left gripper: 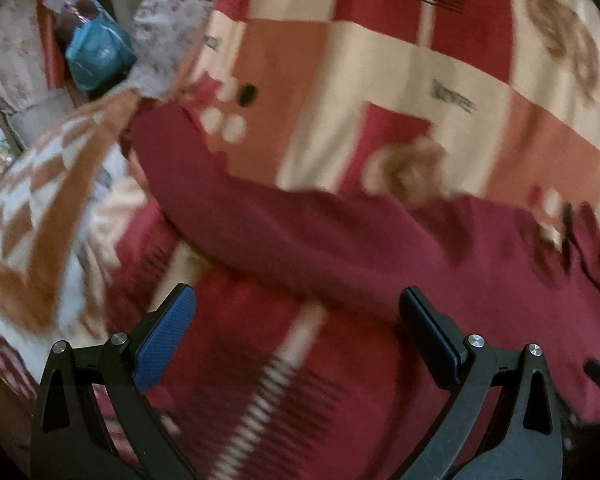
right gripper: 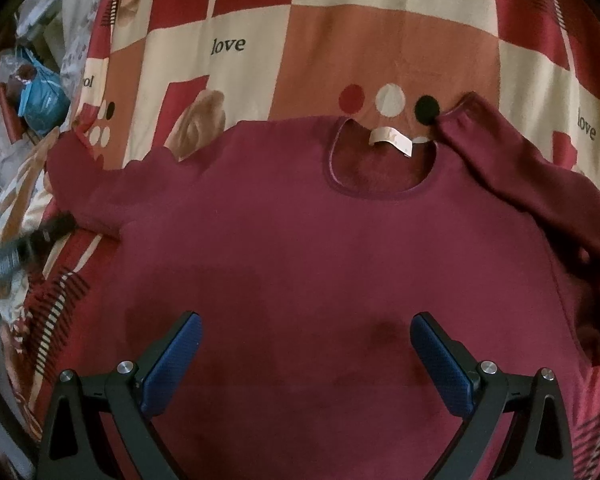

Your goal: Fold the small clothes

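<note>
Spread across the whole scene is a bedcover (right gripper: 380, 40) patterned in red, cream and orange blocks, with roses, coloured dots and the word "love" printed here and there. On it lies a dark red sweater (right gripper: 320, 248), front up and flat, its round neck opening (right gripper: 380, 168) toward the far side with a pale label (right gripper: 392, 139) showing inside the collar. One sleeve (right gripper: 512, 184) on the right is bent back up so its cuff lies close to a black dot on the cover; the other sleeve (left gripper: 300, 232) stretches out to the left, its cuff reaching the far left part of the cover.

Nearest in the right wrist view, the right gripper (right gripper: 306, 354) hangs over the sweater's lower chest with its blue-padded fingers wide apart and nothing between them. In the blurred left wrist view, the left gripper (left gripper: 298, 332) is likewise spread, empty, above the bedcover just near the outstretched sleeve. From the right wrist view it appears as a dark blurred shape at the left edge, just beside that sleeve.

Off the left edge of the cover sit an orange-and-white patterned cushion (left gripper: 40, 208), a blue plastic bag (left gripper: 96, 56) and other clutter too blurred to tell apart
</note>
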A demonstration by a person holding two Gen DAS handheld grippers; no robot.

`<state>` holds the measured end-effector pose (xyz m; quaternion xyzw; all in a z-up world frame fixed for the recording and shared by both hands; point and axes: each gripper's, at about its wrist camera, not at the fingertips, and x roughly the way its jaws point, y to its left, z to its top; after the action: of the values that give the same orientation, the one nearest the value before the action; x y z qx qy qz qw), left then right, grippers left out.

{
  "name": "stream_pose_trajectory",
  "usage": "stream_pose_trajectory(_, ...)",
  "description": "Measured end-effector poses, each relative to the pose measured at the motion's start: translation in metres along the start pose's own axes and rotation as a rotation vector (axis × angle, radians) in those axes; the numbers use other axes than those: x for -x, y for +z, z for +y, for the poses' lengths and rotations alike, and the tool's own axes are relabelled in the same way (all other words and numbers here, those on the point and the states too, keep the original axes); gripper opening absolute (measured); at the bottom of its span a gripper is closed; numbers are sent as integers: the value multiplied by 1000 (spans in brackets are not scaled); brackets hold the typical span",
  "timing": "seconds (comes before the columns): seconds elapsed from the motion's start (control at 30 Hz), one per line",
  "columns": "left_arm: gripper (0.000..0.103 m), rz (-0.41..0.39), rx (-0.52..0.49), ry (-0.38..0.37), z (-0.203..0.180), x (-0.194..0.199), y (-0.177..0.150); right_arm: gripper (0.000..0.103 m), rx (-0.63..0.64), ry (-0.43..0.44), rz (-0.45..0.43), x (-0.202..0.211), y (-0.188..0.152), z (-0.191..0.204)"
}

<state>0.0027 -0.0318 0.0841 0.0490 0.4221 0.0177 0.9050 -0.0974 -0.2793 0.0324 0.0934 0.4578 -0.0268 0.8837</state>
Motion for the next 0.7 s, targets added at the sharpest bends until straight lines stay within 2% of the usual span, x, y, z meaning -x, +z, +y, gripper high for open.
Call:
stream_pose_trajectory(0.17,102,10,29,109,40,-40,49,103,-21,24,24,-5,-4,-3)
stream_pose_trajectory(0.33,102,0,62,251,85,-81,91,103,23,12,30,-8,-5,4)
stream_pose_trajectory(0.5,101,-1,161,271,127,-113,118,103,61,-11,39,-12,-8,9)
stream_pose_trajectory(0.63,88,2,153,276,137,-133,128,103,85,-23,43,-15,-8,14)
stream_pose_trajectory(0.7,71,19,132,275,136,-143,129,103,82,-20,44,-15,-8,15)
